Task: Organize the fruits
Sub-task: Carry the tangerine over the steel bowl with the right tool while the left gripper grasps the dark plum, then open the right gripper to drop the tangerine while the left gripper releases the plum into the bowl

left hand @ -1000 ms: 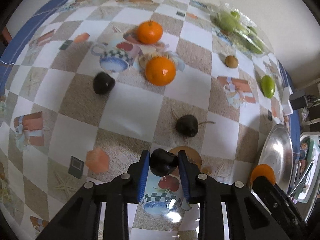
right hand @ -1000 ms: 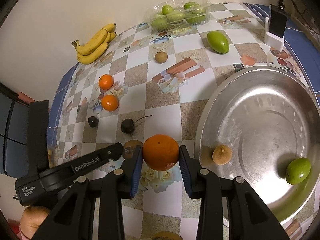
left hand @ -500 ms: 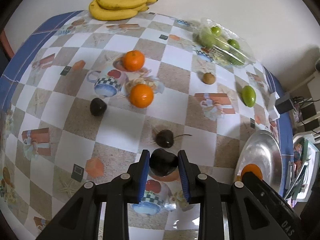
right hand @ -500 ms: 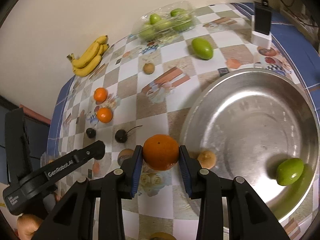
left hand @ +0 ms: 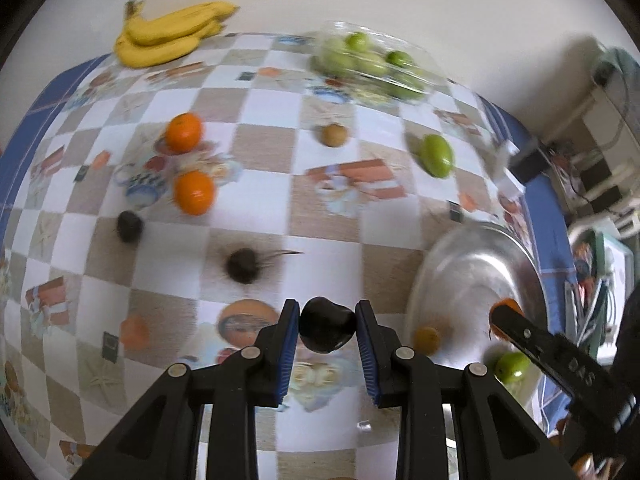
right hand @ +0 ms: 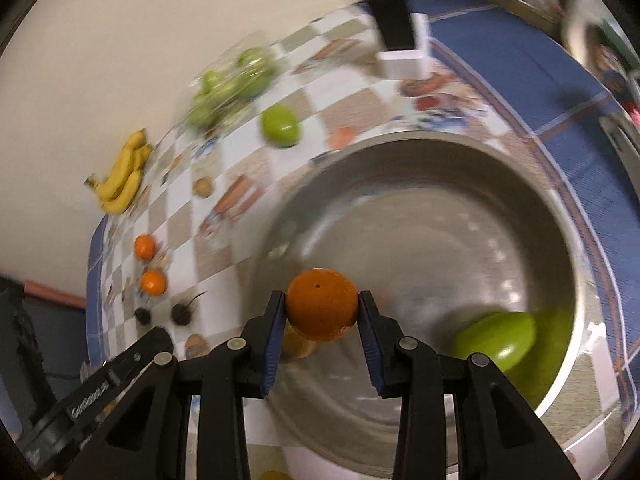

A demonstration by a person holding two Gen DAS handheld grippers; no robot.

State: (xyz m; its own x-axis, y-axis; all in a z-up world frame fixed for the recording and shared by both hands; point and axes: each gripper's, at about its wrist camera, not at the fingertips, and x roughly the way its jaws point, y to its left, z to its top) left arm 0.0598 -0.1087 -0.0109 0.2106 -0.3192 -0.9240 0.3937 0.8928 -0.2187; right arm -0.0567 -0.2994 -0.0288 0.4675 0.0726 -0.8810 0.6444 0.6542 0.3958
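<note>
My left gripper [left hand: 328, 330] is shut on a dark purple fruit [left hand: 327, 330] and holds it above the checked tablecloth, just left of the silver bowl [left hand: 472, 264]. My right gripper [right hand: 322, 312] is shut on an orange [right hand: 321, 304] and holds it over the silver bowl [right hand: 440, 216]. A green mango [right hand: 496, 338] and a small brown fruit [right hand: 298, 346] lie in the bowl. Two oranges [left hand: 194, 192] [left hand: 183, 132], two dark fruits [left hand: 242, 266] [left hand: 129, 226], a brown fruit [left hand: 334, 135] and a green mango [left hand: 437, 156] lie on the table.
Bananas [left hand: 168, 38] lie at the table's far left edge by the wall. A clear plastic box of green fruits [left hand: 372, 66] stands at the back. A black device on a white stand [right hand: 402, 40] is beyond the bowl. The blue table border [right hand: 520, 60] runs along the right.
Both grippers have moved right toward the bowl with their fruits. The right gripper with the orange went from the table beside the bowl to over its inside. Now frames are motion-blurred.
</note>
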